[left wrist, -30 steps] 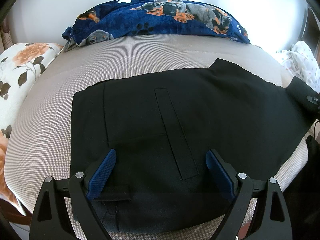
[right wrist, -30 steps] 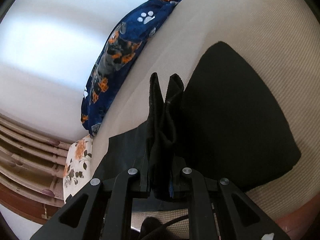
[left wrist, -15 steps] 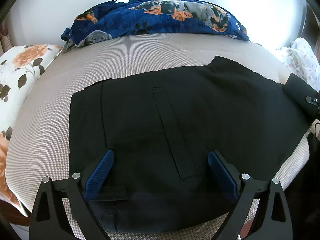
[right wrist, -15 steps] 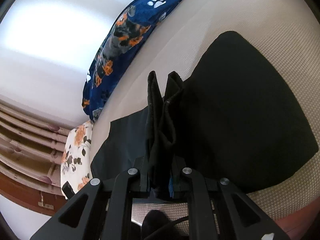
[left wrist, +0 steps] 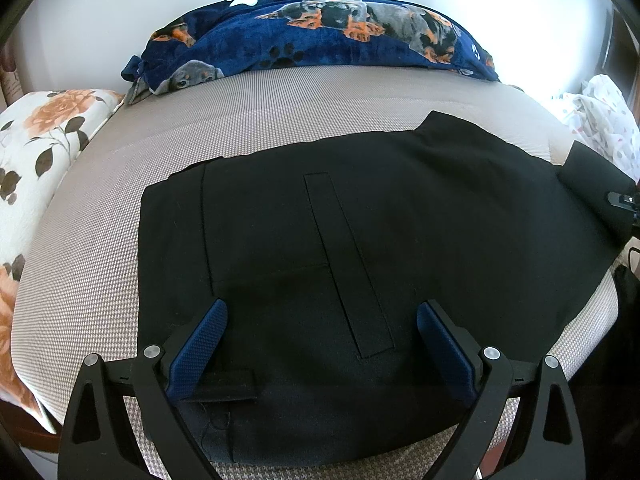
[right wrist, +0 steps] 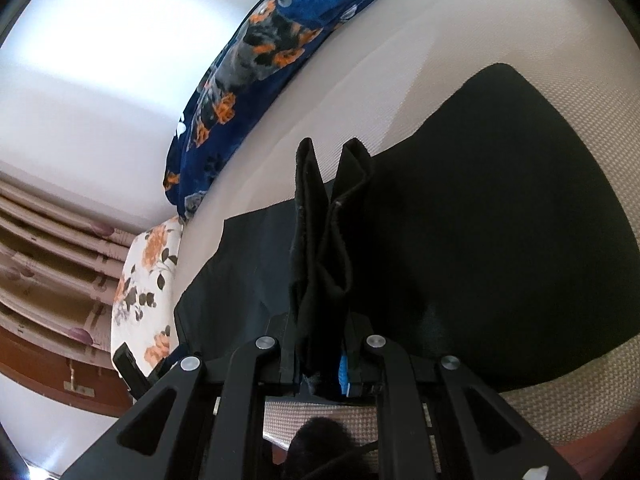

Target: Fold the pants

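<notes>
Bed [left wrist: 280, 96] with a beige woven cover, white wall behind. One pair of black pants [left wrist: 360, 240] lies flat across the bed's near half, long axis running side to side, waistband toward the left edge. Right gripper [right wrist: 320, 364] is clamped on a bunched leg end at the right edge, so it is the nearer one for carrying the fold leftward. Left gripper [left wrist: 320, 344], jaws wide apart, hovers over the waist, gripping nothing. One dog-print blanket [left wrist: 320, 36] along the far edge, one floral pillow [left wrist: 36, 152] beyond the left edge, two grippers.
</notes>
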